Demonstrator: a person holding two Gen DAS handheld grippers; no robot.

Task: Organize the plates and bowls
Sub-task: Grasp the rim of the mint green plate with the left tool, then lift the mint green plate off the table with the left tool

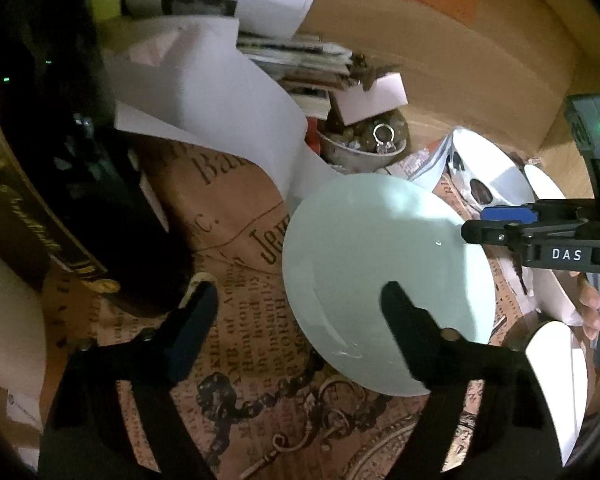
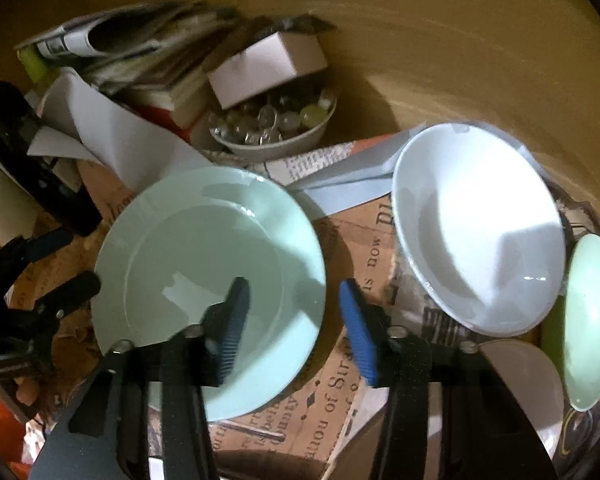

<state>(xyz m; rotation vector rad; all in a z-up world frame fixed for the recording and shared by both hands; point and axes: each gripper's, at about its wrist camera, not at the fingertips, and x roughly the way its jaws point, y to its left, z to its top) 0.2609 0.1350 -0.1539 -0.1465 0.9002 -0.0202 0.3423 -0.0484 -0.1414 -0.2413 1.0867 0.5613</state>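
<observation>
Hovering over the pale green plate (image 2: 208, 280), the right gripper (image 2: 292, 320) has its jaws open, and nothing is pressed between them: the one blue-padded finger (image 2: 230, 328) stands above the inside of the plate, the other above the printed paper just beside the rim. The left gripper (image 1: 300, 304) also has its jaws apart and empty; one finger (image 1: 404, 320) is over the near part of the same plate, the other is over the paper to its left.

The plate lies flat on the worktop (image 2: 440, 52), which is covered with brown newspaper-print paper (image 1: 236, 360). To the right of it a white bowl (image 2: 476, 232) rests tilted, and at the far right edge a small green dish (image 2: 592, 320) stands almost on its side, with one more white dish (image 2: 532, 384) below. Behind the plate there is a bowl of glass marbles (image 2: 272, 128) with a white box (image 2: 268, 68) on it, and a pile of papers and books (image 2: 148, 60) further left.
</observation>
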